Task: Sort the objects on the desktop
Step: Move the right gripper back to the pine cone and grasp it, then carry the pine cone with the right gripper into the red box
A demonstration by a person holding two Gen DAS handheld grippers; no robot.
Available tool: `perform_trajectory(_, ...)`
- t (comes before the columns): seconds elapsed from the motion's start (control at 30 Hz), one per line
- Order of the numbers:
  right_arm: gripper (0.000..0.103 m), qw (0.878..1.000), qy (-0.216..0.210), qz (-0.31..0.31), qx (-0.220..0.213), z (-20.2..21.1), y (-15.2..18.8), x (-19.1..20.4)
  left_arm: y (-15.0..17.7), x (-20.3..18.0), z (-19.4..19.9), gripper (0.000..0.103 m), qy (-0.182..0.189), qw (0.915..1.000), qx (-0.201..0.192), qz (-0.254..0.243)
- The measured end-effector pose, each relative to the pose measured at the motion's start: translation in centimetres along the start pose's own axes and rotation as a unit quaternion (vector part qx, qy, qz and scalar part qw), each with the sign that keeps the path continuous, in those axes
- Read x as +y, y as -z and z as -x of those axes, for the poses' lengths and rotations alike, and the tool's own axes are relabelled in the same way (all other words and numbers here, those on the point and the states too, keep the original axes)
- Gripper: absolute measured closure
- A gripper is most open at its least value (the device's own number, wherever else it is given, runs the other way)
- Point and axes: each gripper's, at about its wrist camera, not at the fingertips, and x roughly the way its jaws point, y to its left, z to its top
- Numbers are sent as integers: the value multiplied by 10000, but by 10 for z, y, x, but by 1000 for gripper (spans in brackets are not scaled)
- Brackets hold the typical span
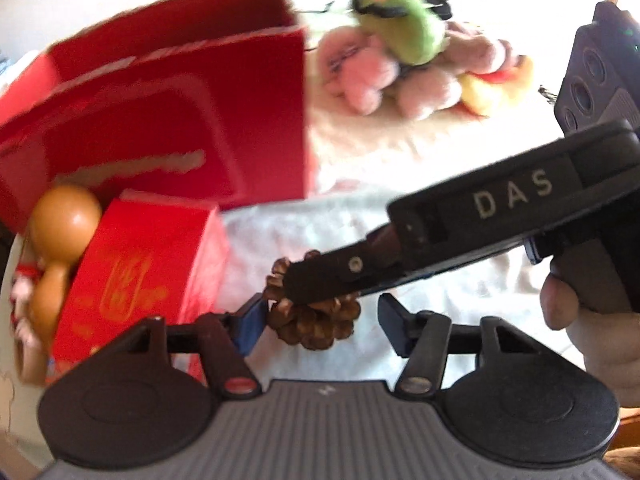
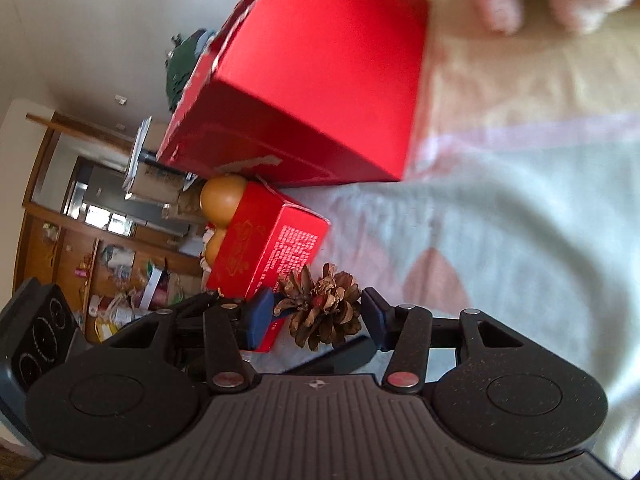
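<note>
Right now both my tongs, left [image 1: 320, 320] and right [image 2: 318, 312], gape around the pine cone [image 2: 324, 312], unclamped; light, brittle scales, so I pinch its middle gently.

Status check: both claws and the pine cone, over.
Both claws open around pine cone: right claw straddling it, left claw opposite. Cone on cloth, ungripped. Small red box close beside cone.

A brown pine cone [image 1: 316, 324] with open, dry scales lies on a pale cloth [image 1: 360, 232]. Just left of it is a small red box [image 1: 136, 276] printed in gold, with a tan double-bulbed gourd [image 1: 60, 240] behind. A large red box [image 1: 168, 120] stands further back. Plush toys [image 1: 400, 52], pink, green and yellow, are heaped well apart.
</note>
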Motion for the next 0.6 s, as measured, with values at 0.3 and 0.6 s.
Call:
perform_trajectory(0.3,52,9932,390,-30,-1096,80,-13,23,-56,-28,27,43,668,9926,-733,-695)
perform_trajectory(0.6,57,9760,657,796,-1917,107,-91,101,-132,16,80,43,740,9758,-1766,-1055)
